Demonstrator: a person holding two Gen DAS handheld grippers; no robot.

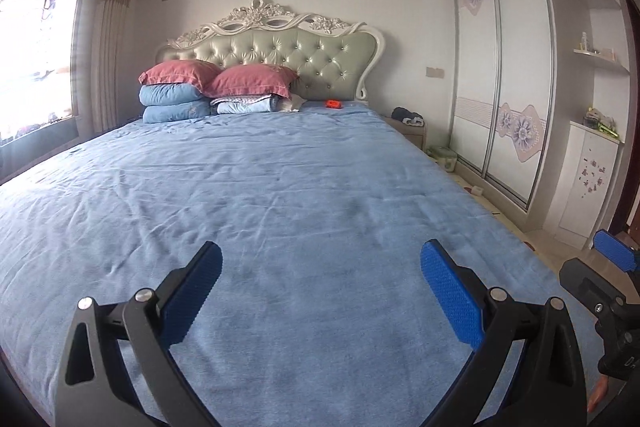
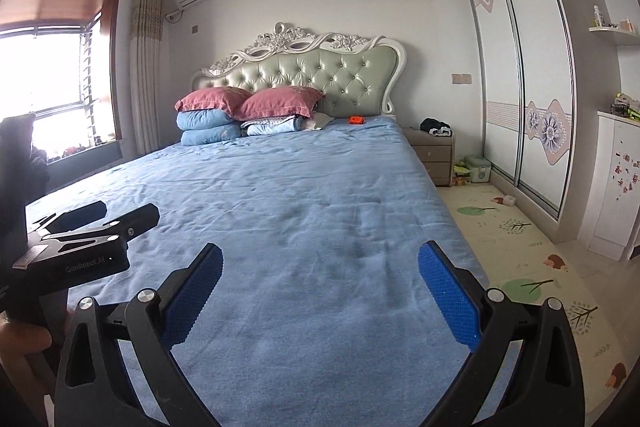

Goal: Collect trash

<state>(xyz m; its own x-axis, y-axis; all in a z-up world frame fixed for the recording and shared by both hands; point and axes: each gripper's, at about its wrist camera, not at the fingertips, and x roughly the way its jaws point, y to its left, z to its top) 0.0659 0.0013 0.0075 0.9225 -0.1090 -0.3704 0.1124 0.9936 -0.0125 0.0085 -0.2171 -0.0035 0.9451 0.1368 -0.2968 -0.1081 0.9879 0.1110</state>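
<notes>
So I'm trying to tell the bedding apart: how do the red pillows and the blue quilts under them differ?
The red pillows are dusty red and sit on top, side by side; the blue quilts are light blue and lie beneath.
The pillows are flat single cushions; the quilts are folded into thick rolls, stacked.
Both are piled at the head of the bed, against the headboard, on the window side.

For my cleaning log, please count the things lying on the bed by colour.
Red pillows: 2
Blue folded quilts: 3
Orange small object: 1
Total: 6
</notes>
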